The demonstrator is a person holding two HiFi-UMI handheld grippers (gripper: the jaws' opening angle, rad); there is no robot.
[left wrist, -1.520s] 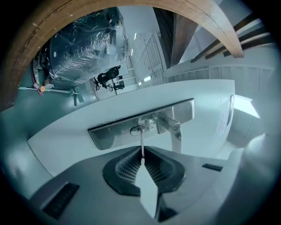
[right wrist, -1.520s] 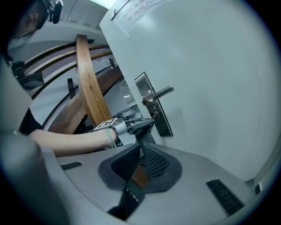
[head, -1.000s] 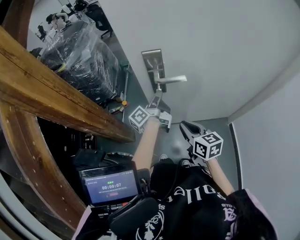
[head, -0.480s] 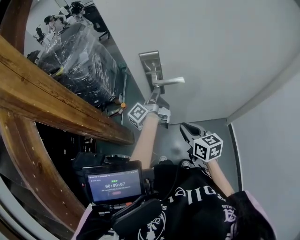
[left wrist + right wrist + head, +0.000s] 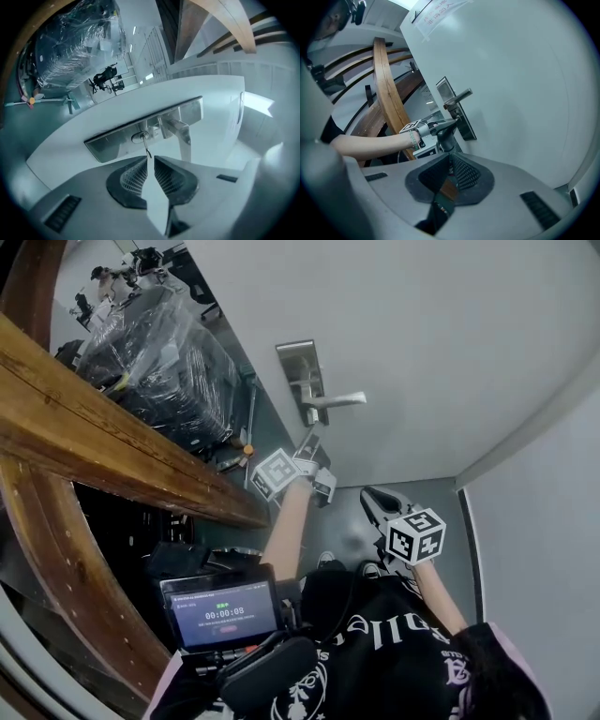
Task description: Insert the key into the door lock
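Well, the person stands close against the white door (image 5: pixel 441 343), one claw in each hand. The left claw (image 5: pixel 149 159) is raised to the metal lock plate (image 5: pixel 105 144), which runs along the edge of the door. Its jaws are pinched onto a thin key (image 5: pixel 147 150). The key sticks out past the tips, and its far end meets the round keyhole (image 5: pixel 139 137) in the plate; how deep it sits I cannot tell. The lever handle (image 5: pixel 178 129) juts from the same plate just beside the keyhole, and neither claw touches it.

The right claw (image 5: pixel 449 157) hangs lower and back from the door, well apart from the plate, and points towards the left one. Its jaws are drawn in to a narrow slit, almost tip to tip, with nothing gripped between them.

On the person's left a heavy wooden beam (image 5: pixel 103 442) slants across. Past it a bulky load wrapped in clear plastic (image 5: pixel 159 357) stands on the floor. A small lit screen (image 5: pixel 220 612) sits at the person's chest.
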